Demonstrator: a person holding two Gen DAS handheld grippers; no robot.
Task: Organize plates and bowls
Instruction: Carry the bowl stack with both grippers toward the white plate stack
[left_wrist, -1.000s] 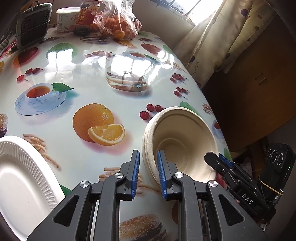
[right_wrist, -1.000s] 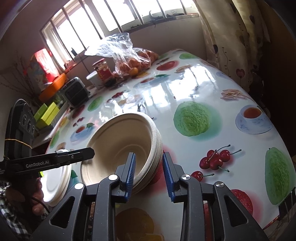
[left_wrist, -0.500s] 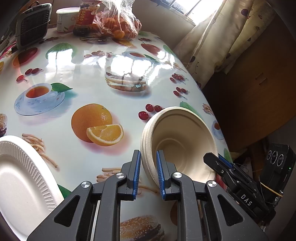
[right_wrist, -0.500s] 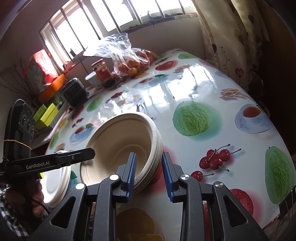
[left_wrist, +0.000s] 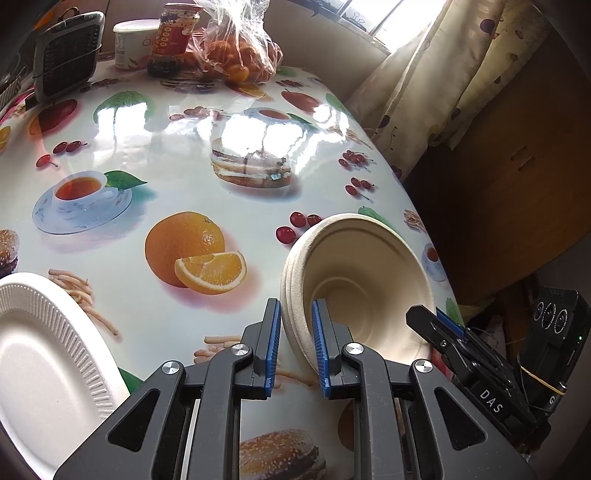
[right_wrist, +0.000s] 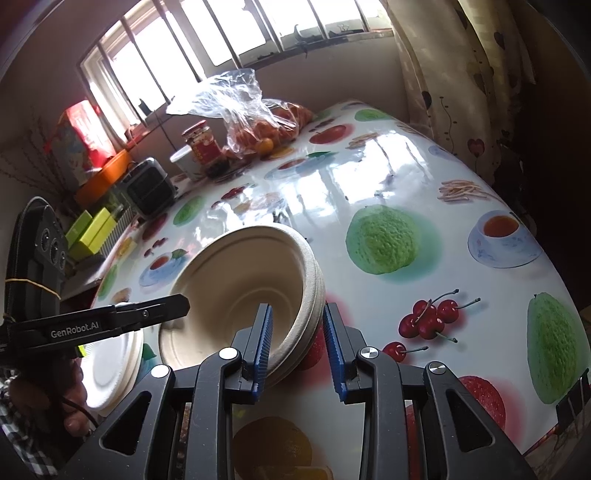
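Note:
A nested stack of beige paper bowls (left_wrist: 362, 280) is held tilted just over the fruit-print table (left_wrist: 166, 155), gripped from both sides. My left gripper (left_wrist: 295, 306) is shut on the stack's near left rim. My right gripper (right_wrist: 298, 308) is shut on the opposite rim of the bowl stack (right_wrist: 236, 284). The right gripper (left_wrist: 436, 321) also appears in the left wrist view as a black finger at the bowls' lower right. In the right wrist view the left gripper (right_wrist: 162, 308) reaches in from the left. A white ribbed foam plate (left_wrist: 37, 350) lies at the table's near left corner.
At the far end of the table stand a bag of oranges (left_wrist: 240, 55), a red-labelled jar (left_wrist: 173, 37), a white tub (left_wrist: 129, 40) and a black grilled appliance (left_wrist: 66, 51). A curtain (left_wrist: 424, 74) and a wooden cabinet (left_wrist: 517, 166) flank the table's right edge. A person's hand (right_wrist: 37, 398) holds the left gripper.

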